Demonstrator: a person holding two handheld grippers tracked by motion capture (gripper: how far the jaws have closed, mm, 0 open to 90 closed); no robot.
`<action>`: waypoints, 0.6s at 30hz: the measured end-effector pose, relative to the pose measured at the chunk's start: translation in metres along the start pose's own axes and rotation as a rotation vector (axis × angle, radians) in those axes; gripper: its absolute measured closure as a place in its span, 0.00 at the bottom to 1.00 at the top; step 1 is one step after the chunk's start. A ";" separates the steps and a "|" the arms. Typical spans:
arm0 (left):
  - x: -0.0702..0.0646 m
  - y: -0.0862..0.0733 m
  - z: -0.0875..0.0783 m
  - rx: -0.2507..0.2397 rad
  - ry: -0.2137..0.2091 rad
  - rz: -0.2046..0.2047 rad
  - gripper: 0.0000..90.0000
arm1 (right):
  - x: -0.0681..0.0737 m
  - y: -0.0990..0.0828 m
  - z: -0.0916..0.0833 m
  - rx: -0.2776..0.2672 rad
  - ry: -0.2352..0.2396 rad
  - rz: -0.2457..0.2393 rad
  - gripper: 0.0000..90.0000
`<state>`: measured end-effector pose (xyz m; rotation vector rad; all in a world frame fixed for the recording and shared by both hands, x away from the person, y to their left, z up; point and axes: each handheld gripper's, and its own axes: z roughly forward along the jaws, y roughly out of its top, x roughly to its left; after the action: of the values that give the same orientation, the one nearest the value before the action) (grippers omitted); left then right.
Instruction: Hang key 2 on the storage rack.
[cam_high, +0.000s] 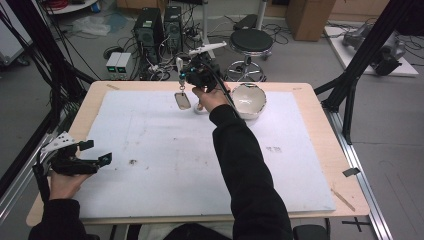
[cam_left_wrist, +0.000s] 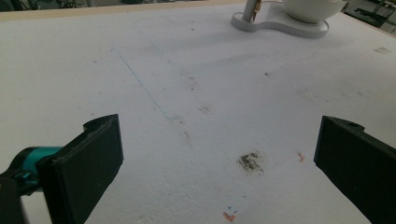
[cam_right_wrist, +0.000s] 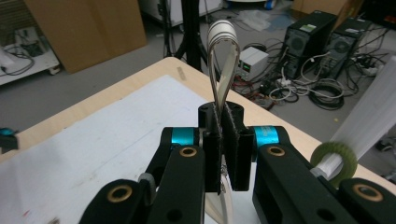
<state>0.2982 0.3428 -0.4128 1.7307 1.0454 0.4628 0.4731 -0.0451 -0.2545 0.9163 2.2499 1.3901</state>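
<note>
Left gripper (cam_high: 92, 153) low at near-left table edge, jaws wide apart, right gripper (cam_high: 182, 76) raised at far side, jaws clamped, arm extended.

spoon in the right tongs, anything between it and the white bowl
Nothing visible does. The spoon hangs from the right tongs above the white mat, left of the bowl; the holding hand sits between them.

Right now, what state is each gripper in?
Left gripper: open, fingers wide apart over the white mat, holding nothing.
Right gripper: closed on a spoon, gripped by its handle, with the bowl end hanging down.
</note>
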 end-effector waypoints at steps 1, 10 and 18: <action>0.000 0.000 0.000 -0.002 0.001 -0.001 0.02 | -0.001 0.003 0.002 -0.001 -0.009 0.001 0.96; 0.002 0.000 0.000 -0.007 -0.006 -0.006 0.02 | -0.006 0.017 0.022 0.001 -0.058 0.030 0.96; 0.003 0.000 0.000 -0.014 -0.010 -0.010 0.02 | -0.011 0.030 0.035 0.002 -0.092 0.040 0.96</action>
<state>0.2996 0.3453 -0.4131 1.7136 1.0407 0.4539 0.5124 -0.0200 -0.2453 1.0102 2.1769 1.3342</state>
